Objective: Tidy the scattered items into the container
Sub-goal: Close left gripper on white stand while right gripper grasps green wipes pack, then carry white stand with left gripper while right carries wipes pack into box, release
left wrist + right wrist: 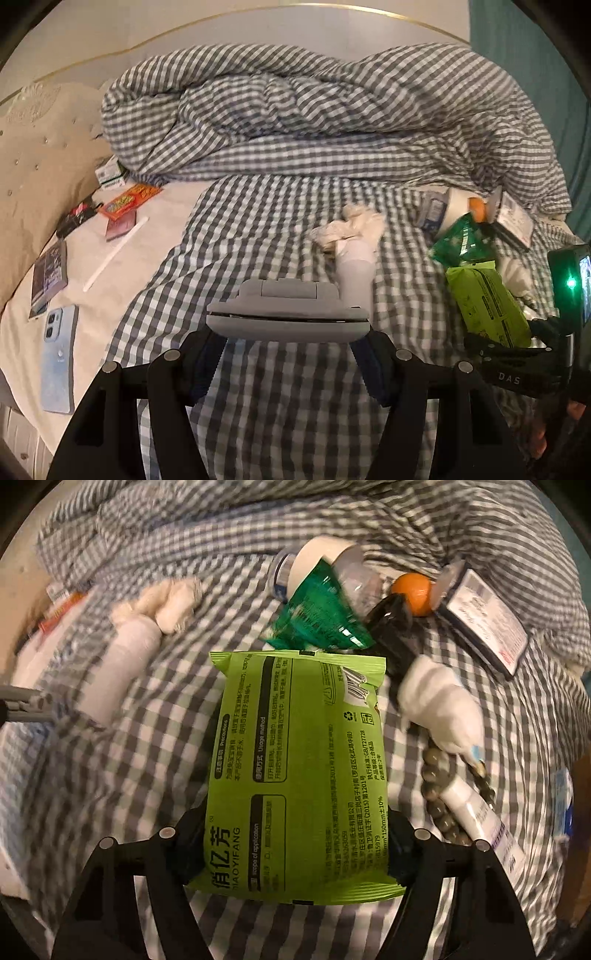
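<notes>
Green and glossy, the wet-wipes pack fills the right wrist view, lying between the fingers of the right hand-held gripper. Its long axis runs straight ahead along those fingers, and both pads sit against the pack's long sides near its near end, so the right hand-held gripper looks clenched on the pack, which appears to rest on the checked bedsheet. No reach is needed; the pack lies dead centre in the jaws, and I judge the next move to be a lift.

Close behind its far end lie a teal sachet, a clear bottle, an orange ball, a white rolled cloth and a string of beads, so a clean lift should go upward rather than forward.

The left hand-held gripper grasps a grey clamshell case held crosswise, its long axis across the fingers. From that view the pack lies well to the right, just beside the right tool, so the right hand is plainly the nearer. No container shows in either view; which way it lies I cannot tell.
</notes>
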`<state>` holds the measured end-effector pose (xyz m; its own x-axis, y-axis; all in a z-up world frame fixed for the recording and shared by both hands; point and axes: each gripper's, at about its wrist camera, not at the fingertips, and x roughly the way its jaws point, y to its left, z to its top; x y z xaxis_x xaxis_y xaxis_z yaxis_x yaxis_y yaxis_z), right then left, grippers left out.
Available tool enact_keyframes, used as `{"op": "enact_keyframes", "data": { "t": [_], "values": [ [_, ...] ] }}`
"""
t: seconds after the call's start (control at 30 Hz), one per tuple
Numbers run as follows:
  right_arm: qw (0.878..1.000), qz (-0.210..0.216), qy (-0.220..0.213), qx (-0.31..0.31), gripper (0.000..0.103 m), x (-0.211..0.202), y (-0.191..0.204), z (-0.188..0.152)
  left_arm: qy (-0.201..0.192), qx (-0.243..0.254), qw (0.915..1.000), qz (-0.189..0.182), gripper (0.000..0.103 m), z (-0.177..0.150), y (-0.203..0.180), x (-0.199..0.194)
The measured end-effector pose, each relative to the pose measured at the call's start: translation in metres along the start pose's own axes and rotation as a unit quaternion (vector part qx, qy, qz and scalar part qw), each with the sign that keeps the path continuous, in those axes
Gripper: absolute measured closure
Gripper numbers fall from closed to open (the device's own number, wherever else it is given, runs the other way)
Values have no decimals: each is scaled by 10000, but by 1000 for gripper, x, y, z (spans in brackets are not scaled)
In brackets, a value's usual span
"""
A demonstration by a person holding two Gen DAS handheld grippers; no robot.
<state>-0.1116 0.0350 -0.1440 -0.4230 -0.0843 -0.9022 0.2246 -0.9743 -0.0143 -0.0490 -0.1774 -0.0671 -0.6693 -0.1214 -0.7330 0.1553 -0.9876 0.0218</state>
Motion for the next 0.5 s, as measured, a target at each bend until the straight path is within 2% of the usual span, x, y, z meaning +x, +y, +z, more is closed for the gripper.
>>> {"op": "enact_keyframes", "data": {
  "t": [0.2, 0.3, 0.33, 0.5],
  "values": [
    [9988, 263, -389, 160, 30, -50, -17, -9, -257, 196, 9994, -83, 37, 10, -23, -25],
    [9977, 182, -620, 217, 30, -79, -32, -14, -375, 398, 9984, -155, 37, 18, -44, -37],
    [9972, 161, -687, 257, 30, -83, -31, -11, -392, 461, 9980, -208, 37, 21, -52, -41],
    [9941, 3, -952, 524, 30, -126, -73, -19, -462, 775, 9935, -688, 37, 33, -101, -58]
  ]
}}
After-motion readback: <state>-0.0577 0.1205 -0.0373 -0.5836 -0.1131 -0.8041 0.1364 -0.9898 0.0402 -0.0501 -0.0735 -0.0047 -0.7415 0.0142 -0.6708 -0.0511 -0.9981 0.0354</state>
